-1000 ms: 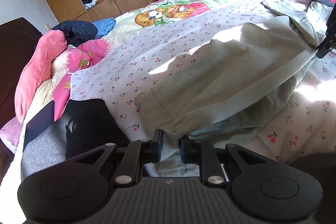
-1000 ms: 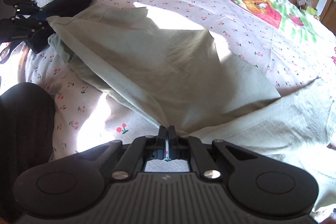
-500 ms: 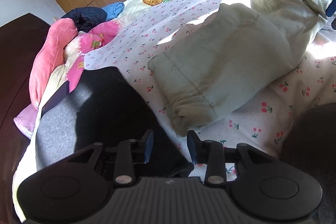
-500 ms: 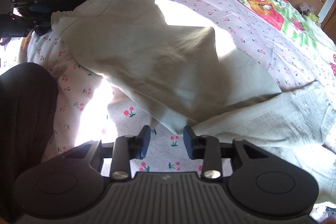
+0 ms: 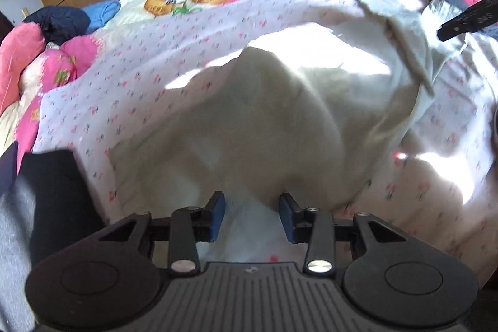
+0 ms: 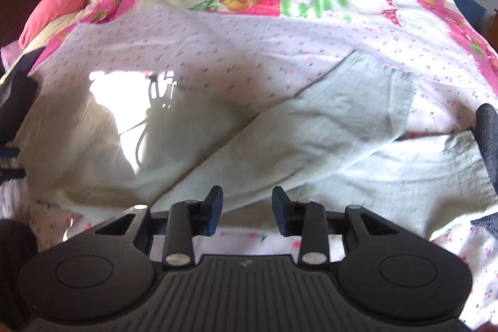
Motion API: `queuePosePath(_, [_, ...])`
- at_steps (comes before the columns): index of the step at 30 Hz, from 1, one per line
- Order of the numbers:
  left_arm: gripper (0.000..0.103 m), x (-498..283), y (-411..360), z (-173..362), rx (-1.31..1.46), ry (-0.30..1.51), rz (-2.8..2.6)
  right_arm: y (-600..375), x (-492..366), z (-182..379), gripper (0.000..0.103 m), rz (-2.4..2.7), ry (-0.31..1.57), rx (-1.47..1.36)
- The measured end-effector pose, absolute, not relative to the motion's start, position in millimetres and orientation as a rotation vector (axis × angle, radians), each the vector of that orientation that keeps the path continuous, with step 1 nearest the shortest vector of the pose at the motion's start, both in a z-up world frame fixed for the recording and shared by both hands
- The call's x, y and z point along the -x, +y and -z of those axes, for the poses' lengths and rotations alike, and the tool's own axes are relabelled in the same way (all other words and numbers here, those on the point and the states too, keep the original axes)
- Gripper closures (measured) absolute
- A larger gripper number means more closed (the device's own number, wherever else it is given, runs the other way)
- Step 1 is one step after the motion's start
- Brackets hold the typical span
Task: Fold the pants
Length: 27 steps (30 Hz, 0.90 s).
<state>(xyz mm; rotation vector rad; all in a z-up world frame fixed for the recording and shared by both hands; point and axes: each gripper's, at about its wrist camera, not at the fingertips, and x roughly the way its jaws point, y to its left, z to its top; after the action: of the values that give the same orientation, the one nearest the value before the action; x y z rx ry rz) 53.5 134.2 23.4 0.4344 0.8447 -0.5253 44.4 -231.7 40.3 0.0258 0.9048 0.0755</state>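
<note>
We note both jaws opening, nothing gripped: left gripper (image 5: 251,209), right gripper (image 6: 246,204). Pale pants (image 6: 311,142) lie half-folded on the cherry-print bedsheet (image 6: 218,45). Risk: loose layers could slip and undo the fold.

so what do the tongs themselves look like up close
Both look alike. The left tongs and right tongs are matte black plastic: a ribbed centre plate, a rounded lobe with an oval recess on each side, silver screw heads on the linkage bars, and dark blue pads on the inner faces of the fingers. No cables or sleeves show.
</note>
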Motion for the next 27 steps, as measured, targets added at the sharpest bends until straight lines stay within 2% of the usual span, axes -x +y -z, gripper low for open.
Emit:
queuePosePath(6, [0.05, -68, 40, -24, -0.422, 0.72, 0.681, -276, -156, -30, 0.052, 0.151, 0.83, -0.154])
queuePosePath(12, [0.05, -80, -46, 13, -0.325, 0.729, 0.82, -316, -254, 20, 0.053, 0.394, 0.873, -0.235])
queuePosePath(13, [0.05, -80, -56, 17, -0.324, 0.73, 0.833, -324, -264, 30, 0.055, 0.421, 0.886, -0.244])
queuePosePath(14, [0.05, -79, -64, 22, -0.324, 0.735, 0.839, -330, -269, 34, 0.063, 0.438, 0.88, -0.246])
queuePosePath(15, [0.05, -79, -70, 24, -0.332, 0.732, 0.837, -336, -269, 34, 0.081, 0.439, 0.868, -0.266])
queuePosePath(16, [0.05, -79, -73, 25, -0.338, 0.725, 0.831, -343, -267, 31, 0.093, 0.418, 0.857, -0.311])
queuePosePath(17, [0.05, -80, -75, 23, -0.335, 0.723, 0.831, -349, -262, 25, 0.101, 0.395, 0.844, -0.359])
queuePosePath(20, [0.05, -83, -78, 15, -0.33, 0.718, 0.836, -370, -228, -14, 0.101, 0.328, 0.72, -0.48])
queuePosePath(24, [0.049, -76, -87, 5, -0.407, 0.667, 0.827, -408, -140, -70, 0.101, 0.254, 0.47, -0.673])
queuePosePath(27, [0.047, -69, -97, 4, -0.432, 0.664, 0.839, -438, -69, -75, 0.101, 0.3, 0.364, -0.75])
